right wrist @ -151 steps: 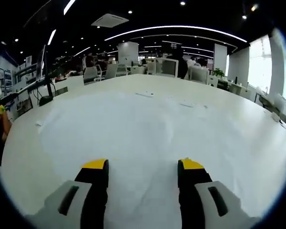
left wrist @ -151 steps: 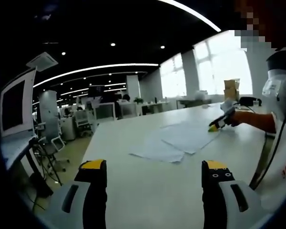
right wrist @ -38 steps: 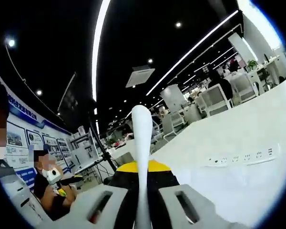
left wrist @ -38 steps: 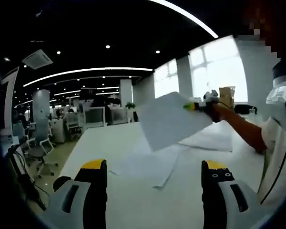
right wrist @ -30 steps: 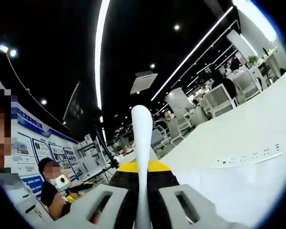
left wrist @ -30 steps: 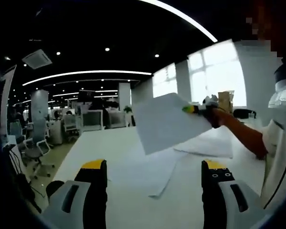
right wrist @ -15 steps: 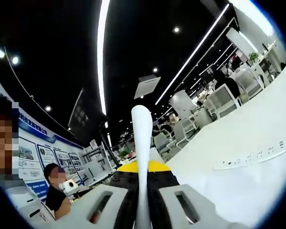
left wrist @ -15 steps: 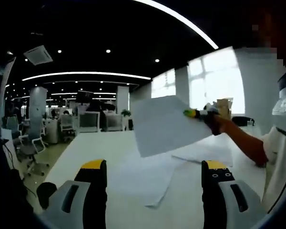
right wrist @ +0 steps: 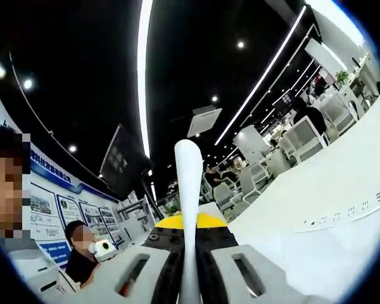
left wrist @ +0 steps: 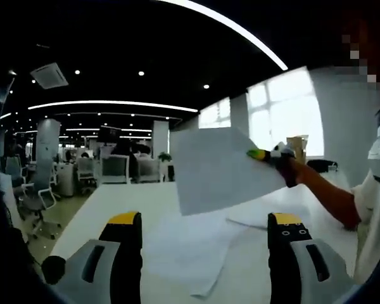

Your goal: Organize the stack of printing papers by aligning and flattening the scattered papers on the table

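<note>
**Now one sheet hangs in the air, the others wait on the table**

Seen from the left gripper view, the left gripper point(left wrist: 204, 225) has its two yellow-tipped jaws spread wide, with nothing between them, low over the white table point(left wrist: 101, 202). Beyond the jaws, loose papers point(left wrist: 190, 244) lie flat on the table, overlapping and out of line; one corner points toward the camera. Above them, the right gripper point(left wrist: 266, 154) comes in from the right and holds a single sheet point(left wrist: 218, 168) by its edge, lifted clear of the table and tilted. The person's forearm point(left wrist: 326, 193) runs back from that gripper. Office desks and chairs point(left wrist: 25, 190) stand well behind.

From the right gripper view, the right gripper's point(right wrist: 189, 225) jaws are pressed together on that sheet point(right wrist: 189, 183), which shows edge-on as a thin white strip rising between the yellow tips. The camera looks up toward ceiling lights; part of the table point(right wrist: 329, 240) shows at lower right with a row of sockets point(right wrist: 342, 212) set in it. A seated person point(right wrist: 82, 253) is at lower left.

The step in hand looks like carrying this sheet to the others. To do it well, I would keep the pinch near the edge firm, lower the sheet flat rather than corner-first, and square its edges with the papers beneath before letting go. The free left gripper could steady the lower papers so they do not slide.
</note>
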A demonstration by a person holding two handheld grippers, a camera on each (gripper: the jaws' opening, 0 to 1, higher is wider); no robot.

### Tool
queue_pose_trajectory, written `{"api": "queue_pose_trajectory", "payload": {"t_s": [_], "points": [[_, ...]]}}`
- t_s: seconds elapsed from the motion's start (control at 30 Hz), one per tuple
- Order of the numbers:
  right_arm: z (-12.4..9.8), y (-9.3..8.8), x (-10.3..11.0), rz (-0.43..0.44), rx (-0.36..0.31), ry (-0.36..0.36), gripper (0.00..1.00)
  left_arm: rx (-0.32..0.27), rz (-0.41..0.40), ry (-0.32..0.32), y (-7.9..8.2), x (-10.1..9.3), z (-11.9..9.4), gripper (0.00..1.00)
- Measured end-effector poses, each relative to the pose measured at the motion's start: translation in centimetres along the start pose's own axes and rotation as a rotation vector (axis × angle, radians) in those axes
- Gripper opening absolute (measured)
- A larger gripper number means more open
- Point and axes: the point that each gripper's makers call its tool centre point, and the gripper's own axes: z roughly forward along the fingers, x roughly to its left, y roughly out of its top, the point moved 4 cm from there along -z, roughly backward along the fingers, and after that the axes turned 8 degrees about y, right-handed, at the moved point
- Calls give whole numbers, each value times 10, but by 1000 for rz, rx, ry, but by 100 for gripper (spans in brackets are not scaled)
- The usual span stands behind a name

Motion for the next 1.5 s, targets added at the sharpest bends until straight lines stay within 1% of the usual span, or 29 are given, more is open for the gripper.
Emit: {"api": "queue_pose_trajectory", "payload": {"t_s": [0.17,0.23,0.33,0.47,0.63,0.8,0.97,1.13,1.33,1.5], "points": [[-6,9,3,-14,-21,6,0,-6,25,-21,9,-6,12,84],[-8,12,6,-18,-31,10,0,-18,24,-24,12,-6,16,84],[-10,17,8,-25,-43,14,0,-24,15,-30,13,-5,20,84],[-11,22,9,-32,-59,25,0,-14,14,-25,10,-4,28,84],[-11,22,3,-23,-59,21,0,-5,6,-39,6,-5,35,84],[-9,20,2,-24,-54,18,0,4,-2,-51,4,-3,40,84],[-7,19,6,-29,-58,17,0,1,2,-57,7,1,41,84],[-7,22,10,-32,-73,14,0,-2,12,-62,11,3,47,84],[-6,25,11,-42,-82,13,0,-23,-4,-71,16,6,57,84],[-6,27,11,-40,-92,18,0,-44,-19,-83,20,6,72,84]]}}
